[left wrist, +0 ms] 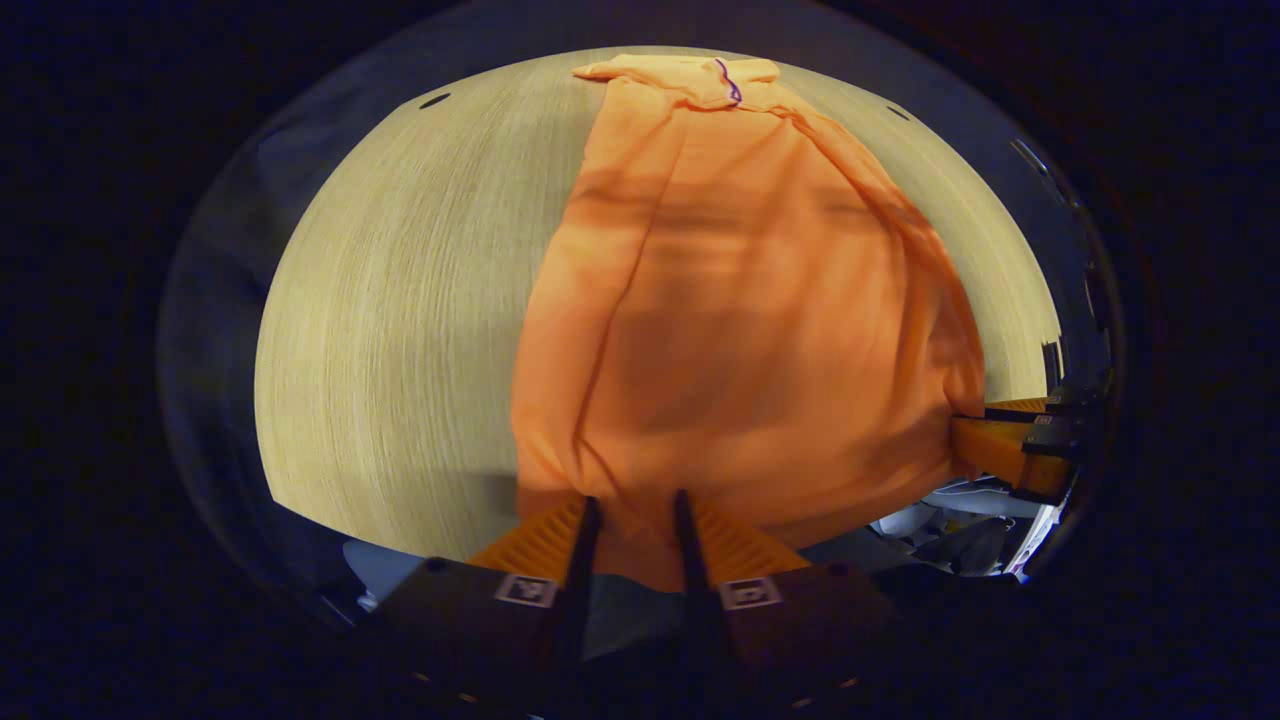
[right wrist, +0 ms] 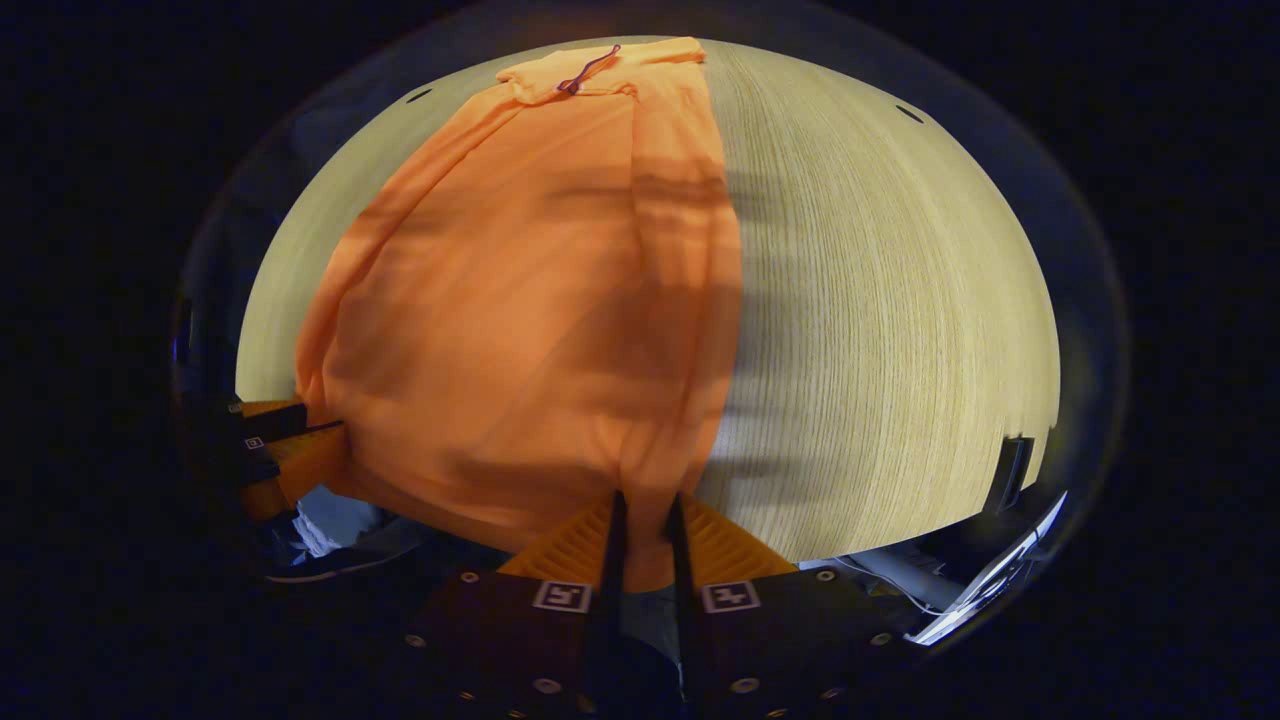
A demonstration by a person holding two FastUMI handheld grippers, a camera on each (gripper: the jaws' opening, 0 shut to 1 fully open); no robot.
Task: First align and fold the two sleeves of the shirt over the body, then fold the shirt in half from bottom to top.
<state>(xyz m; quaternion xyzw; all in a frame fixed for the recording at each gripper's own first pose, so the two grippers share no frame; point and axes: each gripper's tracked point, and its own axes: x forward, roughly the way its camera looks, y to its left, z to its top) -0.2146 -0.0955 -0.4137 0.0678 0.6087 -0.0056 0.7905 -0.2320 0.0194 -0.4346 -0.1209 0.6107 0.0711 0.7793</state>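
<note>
My left gripper (left wrist: 634, 510) and right gripper (right wrist: 645, 510) are each clamped on the shirt (left wrist: 740, 310) hem; the shirt stretches away from me across the table (left wrist: 400, 300), collar farthest.

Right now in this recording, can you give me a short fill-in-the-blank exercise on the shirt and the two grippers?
1. The long orange shirt lies on a pale ____ table.
2. The left gripper is shut on the shirt's ____ edge.
3. The right gripper grips the ____ edge too.
4. The shirt's collar lies at the ____ end of the table.

Missing words: wooden; bottom; bottom; far
</note>
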